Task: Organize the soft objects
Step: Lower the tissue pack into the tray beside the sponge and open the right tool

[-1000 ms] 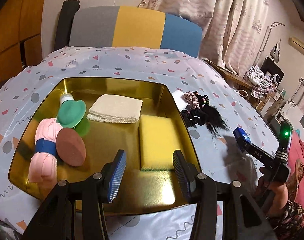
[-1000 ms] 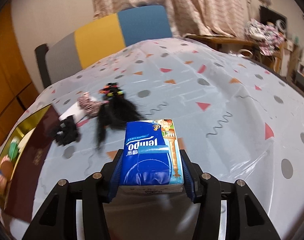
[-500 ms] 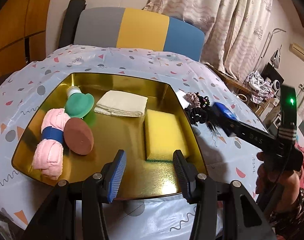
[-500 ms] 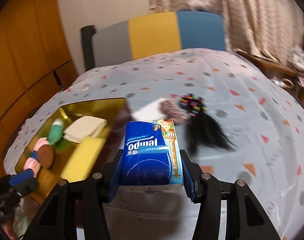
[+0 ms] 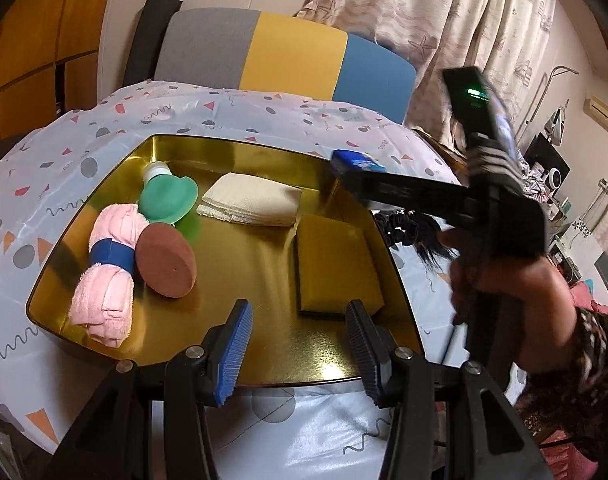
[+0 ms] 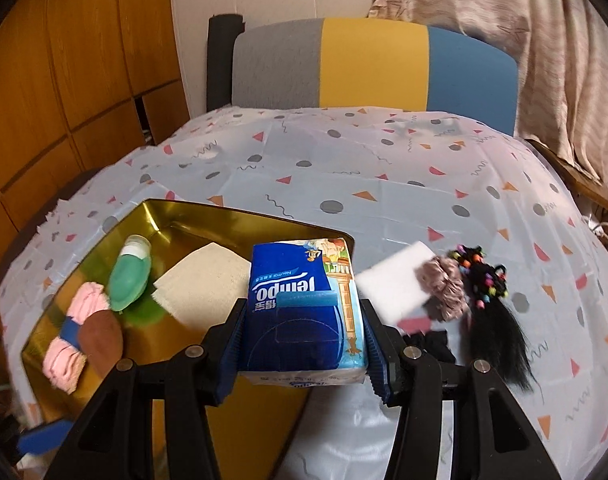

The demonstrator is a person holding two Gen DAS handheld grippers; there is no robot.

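Note:
My right gripper [image 6: 302,360] is shut on a blue Tempo tissue pack [image 6: 304,312] and holds it above the right edge of the gold tray [image 6: 176,216]. In the left wrist view the pack's end [image 5: 358,160] hangs over the tray's far right corner. My left gripper [image 5: 300,348] is open and empty over the tray's near edge [image 5: 304,376]. The tray holds a pink rolled towel [image 5: 108,272], a brown round pad [image 5: 166,260], a green bottle [image 5: 168,196], a folded cream cloth [image 5: 252,200] and a yellow sponge [image 5: 336,264].
On the patterned tablecloth [image 6: 384,184] right of the tray lie a white sponge [image 6: 396,280], a brown scrunchie [image 6: 444,288], black beaded hair ties with a black hairpiece [image 6: 496,320] and a black scrunchie [image 6: 436,340]. A grey, yellow and blue chair [image 6: 376,68] stands behind the table.
My right gripper has carried the tissue pack leftward from the open tablecloth to above the tray's right side. My left gripper has stayed open near the tray's front edge.

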